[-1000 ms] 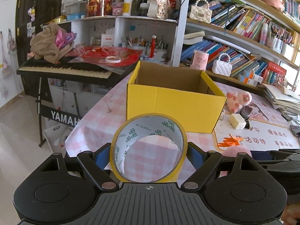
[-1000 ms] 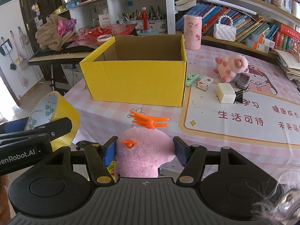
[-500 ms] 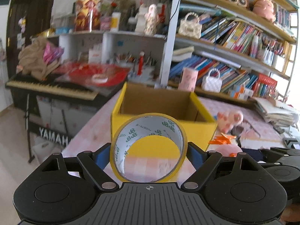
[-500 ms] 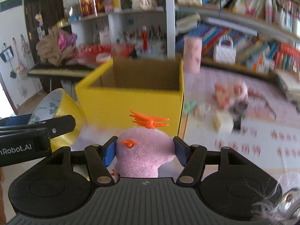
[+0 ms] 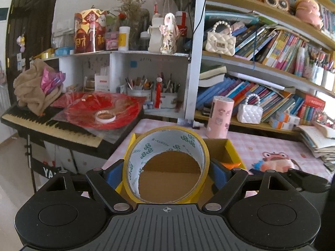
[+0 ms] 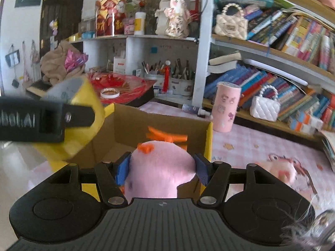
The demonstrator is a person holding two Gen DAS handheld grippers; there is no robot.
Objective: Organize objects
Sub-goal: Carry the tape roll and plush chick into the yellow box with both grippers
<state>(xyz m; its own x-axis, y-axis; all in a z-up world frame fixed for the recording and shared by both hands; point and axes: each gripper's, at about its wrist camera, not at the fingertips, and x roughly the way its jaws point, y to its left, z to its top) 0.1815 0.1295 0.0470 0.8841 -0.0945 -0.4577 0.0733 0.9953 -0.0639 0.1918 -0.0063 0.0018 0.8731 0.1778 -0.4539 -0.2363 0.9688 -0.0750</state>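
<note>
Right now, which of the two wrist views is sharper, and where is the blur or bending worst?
Left wrist view: sharp; the tape roll and yellow box read cleanly, though fisheye bends the bookshelves at the right. Right wrist view: softer overall, with motion smear on the left tool and its tape roll; the pink plush is slightly blurred, and the edges curve too.

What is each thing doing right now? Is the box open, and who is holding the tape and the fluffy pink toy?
Left gripper: jaws shut on the yellow tape roll.
Yellow tape roll: held upright over the box.
Right gripper: jaws shut on the pink plush toy.
Pink plush toy: held over the box.
Yellow cardboard box: open at the top.
Pink tumbler: standing upright on the table.
</note>
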